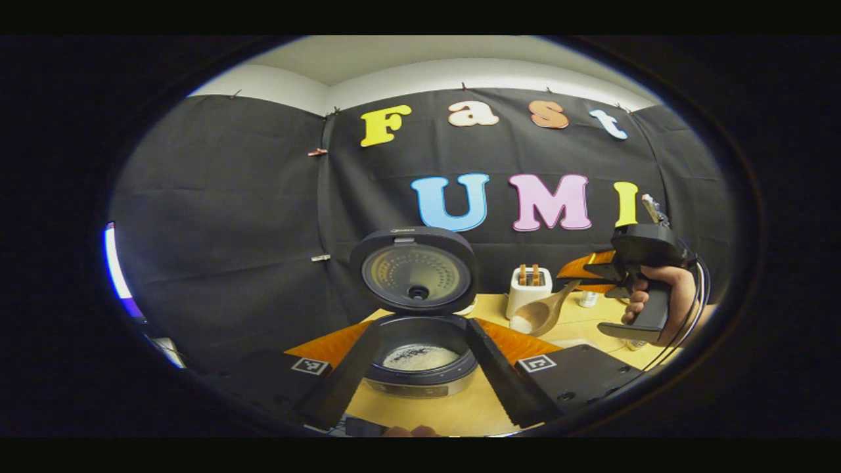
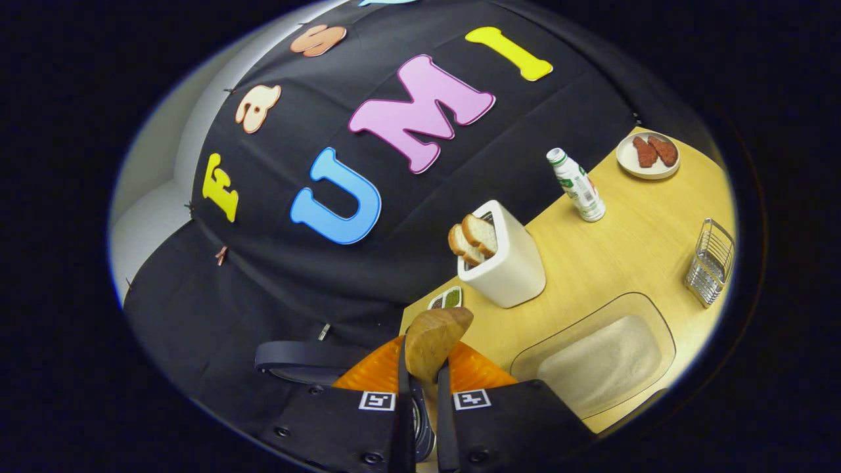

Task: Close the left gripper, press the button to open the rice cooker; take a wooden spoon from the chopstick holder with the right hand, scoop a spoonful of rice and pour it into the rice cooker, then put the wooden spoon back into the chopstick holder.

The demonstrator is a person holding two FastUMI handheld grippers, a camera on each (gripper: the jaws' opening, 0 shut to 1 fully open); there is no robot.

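The rice cooker (image 1: 420, 378) stands open, its lid (image 1: 414, 269) upright and white rice (image 1: 420, 358) in the pot. My left gripper (image 1: 422, 323) hangs just in front of it, open, with one finger on each side of the pot. To the right, a hand holds my right gripper (image 1: 614, 272), which is shut on the handle of the wooden spoon (image 1: 542, 312). The spoon's bowl carries some rice and hovers right of the cooker. In the right gripper view the spoon (image 2: 433, 341) sticks out tilted from my right gripper (image 2: 420, 387). The wire chopstick holder (image 2: 709, 263) stands at the far right.
A white toaster (image 2: 506, 263) with bread slices stands behind the spoon. A clear tray of rice (image 2: 598, 358) lies on the wooden table (image 2: 631, 243). A milk bottle (image 2: 577, 185), a plate of food (image 2: 647, 156) and a small dish (image 2: 447, 299) sit near the wall.
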